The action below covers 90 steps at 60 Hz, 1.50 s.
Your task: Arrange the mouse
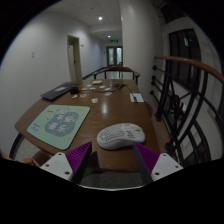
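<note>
Two fingers (112,160) flanking mouse (121,136)

Single view, mounted on the gripper (113,160), looking forward along its two fingers and slightly down over a wooden table (60,108). Close to the table's near end; faces a corridor beyond. No second view.

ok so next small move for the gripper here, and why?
Probably ease forward a little, then close. The hand-held gripper is open, and the mouse sits on the table just ahead of the fingertips, roughly centred between them, not yet between the pads. The mouse pad lies off to one side.
</note>
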Available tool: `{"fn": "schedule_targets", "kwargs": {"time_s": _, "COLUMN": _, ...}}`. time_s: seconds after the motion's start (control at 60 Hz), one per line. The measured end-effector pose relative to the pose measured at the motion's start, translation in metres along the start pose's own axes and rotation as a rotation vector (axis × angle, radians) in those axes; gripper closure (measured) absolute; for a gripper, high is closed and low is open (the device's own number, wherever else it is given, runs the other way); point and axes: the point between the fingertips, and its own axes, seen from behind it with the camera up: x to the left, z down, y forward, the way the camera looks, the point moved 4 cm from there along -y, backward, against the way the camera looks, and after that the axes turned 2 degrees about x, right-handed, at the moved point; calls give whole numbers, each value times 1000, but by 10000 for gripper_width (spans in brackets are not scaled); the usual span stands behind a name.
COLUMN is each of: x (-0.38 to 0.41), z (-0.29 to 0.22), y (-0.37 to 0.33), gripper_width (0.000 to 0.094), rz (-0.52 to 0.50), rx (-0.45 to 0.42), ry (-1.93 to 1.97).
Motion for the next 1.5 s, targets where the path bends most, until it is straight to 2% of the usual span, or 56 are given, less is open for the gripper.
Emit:
{"fn": "schedule_targets", "kwargs": {"time_s": 0.3, "x": 4, "z": -49, "y": 74, "gripper_width": 91, "rz": 79, "rx": 47, "ry": 38}}
{"fn": "schedule_targets", "kwargs": {"time_s": 0.4, "x": 5, "z": -65, "y": 96, "gripper_width": 109, "rz": 111, "rx": 37, "ry": 50}}
{"fn": "schedule_targets", "kwargs": {"time_s": 0.467, "x": 6, "z": -70, "y": 104, "gripper_width": 431, "rz": 123, "rx": 28, "ry": 55}}
{"fn": "schedule_targets", "kwargs": {"time_s": 0.617, "x": 5, "z": -70, "y": 103, "gripper_width": 572, "rz": 132, "rx": 7, "ry": 100}}
{"fn": "schedule_targets", "kwargs": {"time_s": 0.717, "x": -3, "z": -69, "y": 93, "gripper_width": 592, "rz": 179, "rx": 3, "ry": 125}}
{"fn": "schedule_targets", "kwargs": {"time_s": 0.767, "x": -7, "z": -80, "y": 78, "gripper_width": 594, "rz": 207, "rx": -24, "ry": 153}}
{"fn": "schedule_targets", "kwargs": {"time_s": 0.833, "x": 13, "z": -114, "y": 52, "gripper_width": 594, "rz": 193, "rx": -95, "ry": 176}}
{"fn": "schedule_targets", "kwargs": {"time_s": 0.95, "x": 89, "z": -186, "y": 0, "gripper_width": 584, "rz": 134, "rx": -248, "ry": 90}}
{"fn": "schedule_targets", "kwargs": {"time_s": 1.033, "x": 155, "z": -199, "y": -12, "gripper_width": 548, "rz": 78, "rx": -286, "ry": 25}}
{"fn": "schedule_targets", "kwargs": {"time_s": 1.067, "x": 176, "z": -202, "y": 0, "gripper_width": 541, "rz": 42, "rx": -272, "ry": 26}}
{"fn": "schedule_targets", "kwargs": {"time_s": 1.133, "x": 213, "z": -173, "y": 23, "gripper_width": 533, "rz": -5, "rx": -193, "ry": 26}}
{"fn": "schedule_targets", "kwargs": {"time_s": 1.183, "x": 227, "z": -137, "y": 47, "gripper_width": 531, "rz": 6, "rx": -117, "ry": 30}}
{"fn": "schedule_targets", "kwargs": {"time_s": 1.267, "x": 229, "z": -108, "y": 78, "gripper_width": 532, "rz": 47, "rx": -15, "ry": 34}}
{"fn": "schedule_targets", "kwargs": {"time_s": 1.45, "x": 224, "z": -72, "y": 102, "gripper_width": 533, "rz": 103, "rx": 49, "ry": 32}}
{"fn": "schedule_targets", "kwargs": {"time_s": 1.5, "x": 225, "z": -72, "y": 103, "gripper_width": 527, "rz": 95, "rx": 34, "ry": 46}}
